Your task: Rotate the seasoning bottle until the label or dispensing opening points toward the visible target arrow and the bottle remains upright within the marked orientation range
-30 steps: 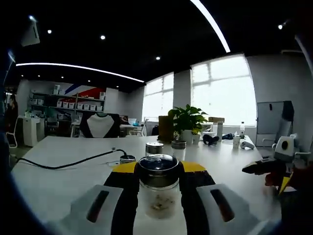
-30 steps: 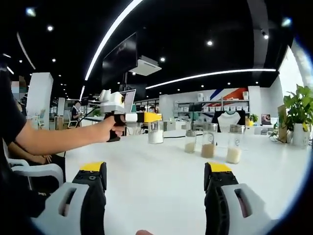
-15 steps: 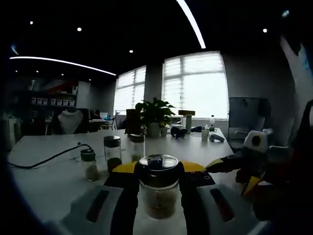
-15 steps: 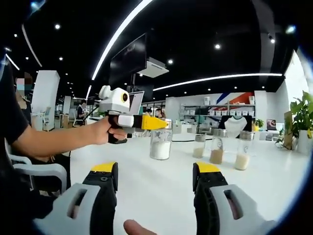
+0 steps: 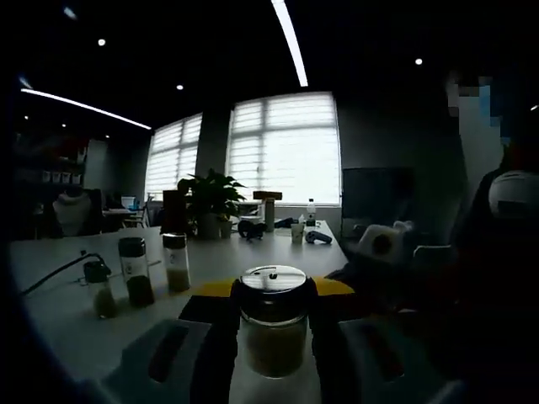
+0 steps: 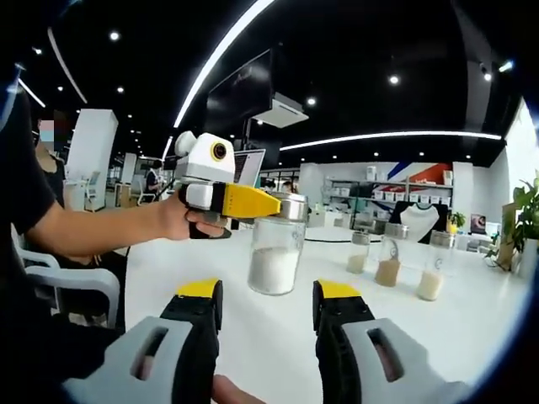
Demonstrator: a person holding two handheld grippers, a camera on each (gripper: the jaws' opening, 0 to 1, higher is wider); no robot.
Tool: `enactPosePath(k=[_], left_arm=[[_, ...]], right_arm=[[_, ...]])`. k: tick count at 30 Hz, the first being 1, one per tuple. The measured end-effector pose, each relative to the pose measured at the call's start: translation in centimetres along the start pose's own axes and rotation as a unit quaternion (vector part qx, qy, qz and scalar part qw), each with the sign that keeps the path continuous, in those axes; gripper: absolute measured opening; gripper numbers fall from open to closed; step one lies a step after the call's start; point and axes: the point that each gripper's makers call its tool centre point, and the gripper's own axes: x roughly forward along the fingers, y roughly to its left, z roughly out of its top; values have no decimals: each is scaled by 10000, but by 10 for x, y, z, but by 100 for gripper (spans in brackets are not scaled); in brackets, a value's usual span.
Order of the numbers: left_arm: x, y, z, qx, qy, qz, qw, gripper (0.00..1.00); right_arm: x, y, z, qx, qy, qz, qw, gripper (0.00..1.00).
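A clear seasoning bottle (image 5: 271, 337) with a dark lid and pale powder stands upright between the jaws of my left gripper (image 5: 271, 293), which is shut on it. In the right gripper view the same bottle (image 6: 274, 257) is in the air above the white table, the left gripper (image 6: 278, 204) clamping it near the lid and a person's hand (image 6: 181, 220) holding that gripper. My right gripper (image 6: 268, 295) is open just in front of the bottle, its yellow-tipped jaws on either side of its base and apart from it. It appears dark at the right (image 5: 379, 248) in the left gripper view.
Three more seasoning bottles (image 6: 389, 261) stand in a row on the white table (image 6: 472, 337), also seen as bottles (image 5: 135, 271) at the left. A potted plant (image 5: 210, 198) and small items sit further back. A person's body is close at the right (image 5: 497, 278).
The left gripper view has swung round with the bottle still held, bringing the row of bottles in at the left. My right gripper has come closer to the bottle and its jaws stand narrower.
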Motion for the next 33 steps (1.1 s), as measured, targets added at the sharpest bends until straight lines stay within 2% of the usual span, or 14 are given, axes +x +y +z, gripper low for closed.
enactPosePath(k=[2,3,5,7,8,12,15,17,19,23,26,29,31,33], left_arm=[[0,-8,-1,-3,8,-170,9999,33],[1,-15,-3,123,33,-339,9993,33],[3,-23,-8,205,130,-476,9986,33],[4,-28,-11,132,170,-604,9979,33],[5,-35,-14,128,208,-787,9966,33],[7,-51,-13,63,94,-1181,9929,33],[8,-57,-11,54,43,-1318,9913,33],[8,-58,-11,44,36,-1366,9906,33],[8,-58,-11,3,29,-1383,9904,33],[13,-51,-15,94,95,-1090,9940,33],[16,-47,-12,160,0,-811,9966,33],[18,-37,-4,40,-111,-217,9997,33],[20,-32,-6,169,-75,130,9997,32],[22,-26,-11,411,92,691,9967,32]], right_arm=[[0,4,3,73,-61,93,9999,40],[0,6,5,139,-105,147,9997,39],[0,10,7,206,-186,226,9994,37],[-1,13,8,312,-237,274,9989,35],[-1,15,9,338,-283,287,9986,35],[0,19,5,429,-275,290,9983,35],[-1,24,5,564,-340,375,9971,36],[-1,29,6,586,-359,504,9964,31],[-2,27,7,600,-368,435,9966,31],[0,19,2,613,-127,121,9980,31],[-1,15,5,599,-202,-61,9980,30],[-3,3,10,661,-322,-502,9960,30],[-4,-7,6,510,-149,-829,9951,30],[-3,-12,1,502,16,-1065,9930,30]])
